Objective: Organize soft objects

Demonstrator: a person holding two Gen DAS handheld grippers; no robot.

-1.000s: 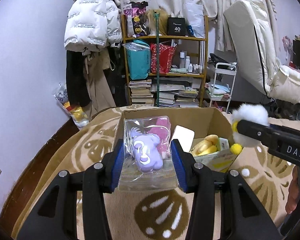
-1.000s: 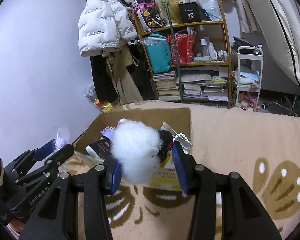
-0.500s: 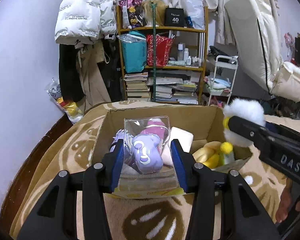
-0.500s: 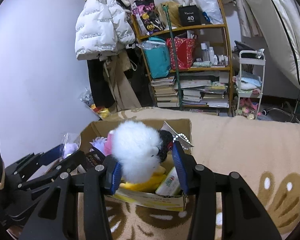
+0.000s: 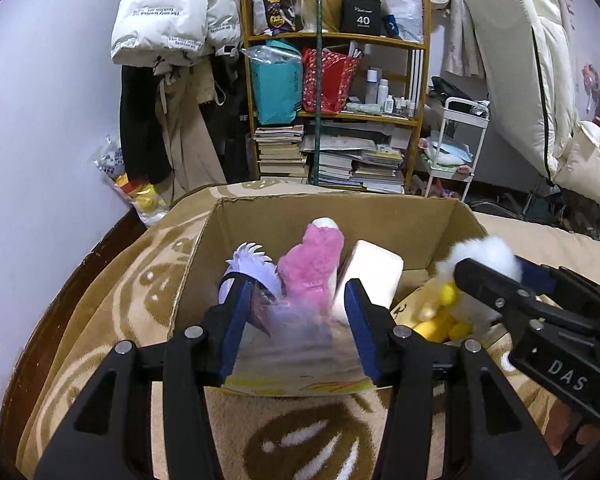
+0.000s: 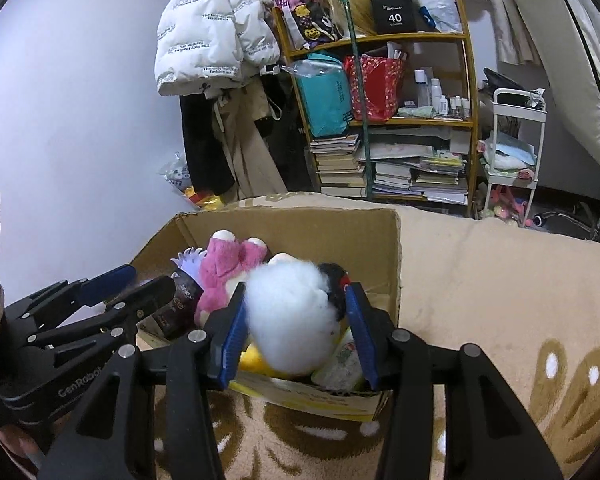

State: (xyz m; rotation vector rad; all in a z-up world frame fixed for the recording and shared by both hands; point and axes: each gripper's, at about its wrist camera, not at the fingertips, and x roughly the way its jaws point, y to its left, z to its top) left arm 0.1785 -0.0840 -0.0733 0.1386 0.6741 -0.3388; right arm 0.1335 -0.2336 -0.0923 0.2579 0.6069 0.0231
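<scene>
Blanket (image 5: 112, 320): tan with brown paw prints, fills the lower half of both views; everything sits on it.
Box (image 5: 332, 216): open cardboard, centre of the left view, its mouth facing up at me; centre-left in the right view (image 6: 364, 236).
Pink plush (image 5: 312, 268): stands upright inside the box, left of centre, a purple tuft (image 5: 248, 260) at its left and a cream block (image 5: 374, 270) at its right.
White plush (image 6: 296, 316): round and fluffy, a black patch at its upper right, over the near right corner of the box; no clear long axis.
Bagged toy (image 5: 296, 320): a blurred purple smear low between my left fingers, above the box's near wall; I judge it is dropping in.
Left gripper (image 5: 296, 328): jaws wide, touching nothing that I can make out.
Right gripper (image 6: 296, 336): jaws fairly wide; the white plush sits between the blue pads, but whether they pinch it I cannot tell.
Key relation: the white plush lies straight below-ahead of my right jaws, above the yellow toys (image 5: 444, 320); my right hand is the nearer one, and the box's open space is directly under it.
</scene>
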